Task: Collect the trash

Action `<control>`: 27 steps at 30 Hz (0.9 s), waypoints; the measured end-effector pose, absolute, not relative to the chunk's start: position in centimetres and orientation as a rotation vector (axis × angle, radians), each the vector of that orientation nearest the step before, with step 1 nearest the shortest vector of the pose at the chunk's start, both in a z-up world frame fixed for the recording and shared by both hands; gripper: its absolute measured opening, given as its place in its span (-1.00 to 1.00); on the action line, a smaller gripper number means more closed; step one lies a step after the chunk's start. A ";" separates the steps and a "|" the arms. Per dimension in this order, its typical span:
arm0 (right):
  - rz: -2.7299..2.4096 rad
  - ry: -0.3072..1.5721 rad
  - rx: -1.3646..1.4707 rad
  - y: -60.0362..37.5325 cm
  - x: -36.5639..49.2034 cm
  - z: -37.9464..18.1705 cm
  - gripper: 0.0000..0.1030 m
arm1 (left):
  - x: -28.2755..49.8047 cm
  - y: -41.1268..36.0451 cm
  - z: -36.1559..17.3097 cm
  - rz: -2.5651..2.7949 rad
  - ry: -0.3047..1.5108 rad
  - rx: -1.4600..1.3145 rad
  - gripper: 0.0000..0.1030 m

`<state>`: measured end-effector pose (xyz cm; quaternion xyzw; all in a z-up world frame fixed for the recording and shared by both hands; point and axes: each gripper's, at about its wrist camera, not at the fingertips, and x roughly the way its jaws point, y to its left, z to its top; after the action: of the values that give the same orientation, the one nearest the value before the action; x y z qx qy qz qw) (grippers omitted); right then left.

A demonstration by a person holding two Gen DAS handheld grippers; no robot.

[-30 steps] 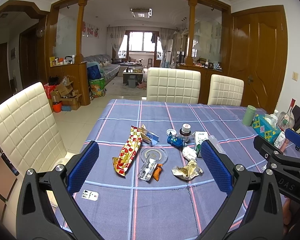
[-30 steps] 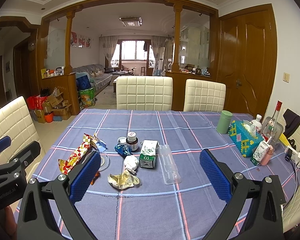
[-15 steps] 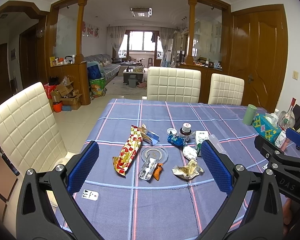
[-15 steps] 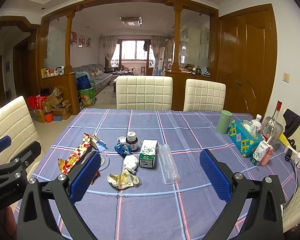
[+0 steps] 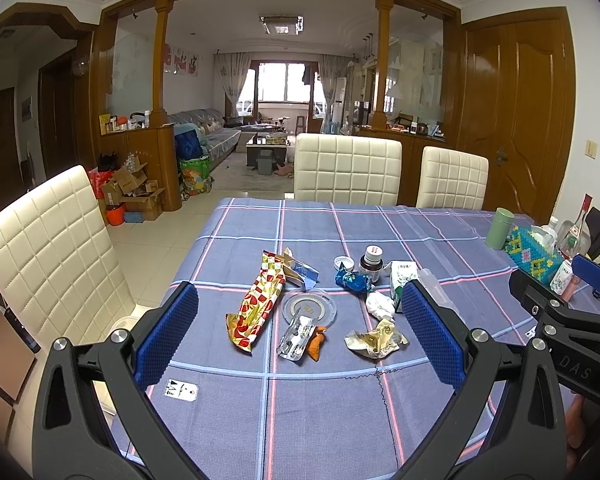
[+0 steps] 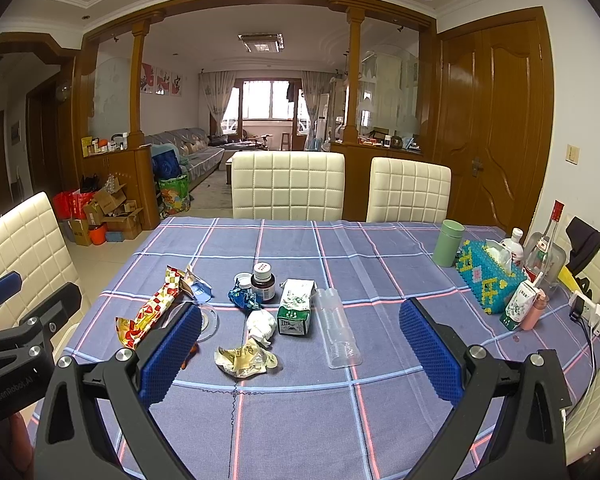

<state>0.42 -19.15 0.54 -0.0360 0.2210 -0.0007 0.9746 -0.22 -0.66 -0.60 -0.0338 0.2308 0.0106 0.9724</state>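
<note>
While both grippers hover above the table (image 5: 300,420) | left gripper (image 5: 300,340), right gripper (image 6: 300,352): jaws spread wide, empty | crumpled wrapper (image 6: 246,360) lies between the jaws, farther ahead, untouched.

Bare tablecloth (image 6: 300,420) before litter, bottle (image 6: 263,281) and carton (image 6: 296,307) crowding centre

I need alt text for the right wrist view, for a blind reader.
The open right gripper hangs above a blue plaid table with scattered trash: a crumpled gold wrapper, a white tissue, a green carton and a clear plastic tube.
</note>
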 end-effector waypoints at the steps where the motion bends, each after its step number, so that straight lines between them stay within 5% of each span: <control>1: -0.002 0.445 -0.073 -19.2 0.4 0.5 0.88 | -0.2 -0.7 -0.6 0.021 0.466 -0.068 0.94; 27: 0.001 0.447 -0.074 -19.2 0.4 0.7 0.88 | -0.2 -0.7 -0.7 0.023 0.467 -0.064 0.94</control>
<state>0.41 -19.24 0.66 -0.0367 0.2218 0.0004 0.9744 -0.19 -0.75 -0.69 -0.0317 0.2314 0.0115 0.9723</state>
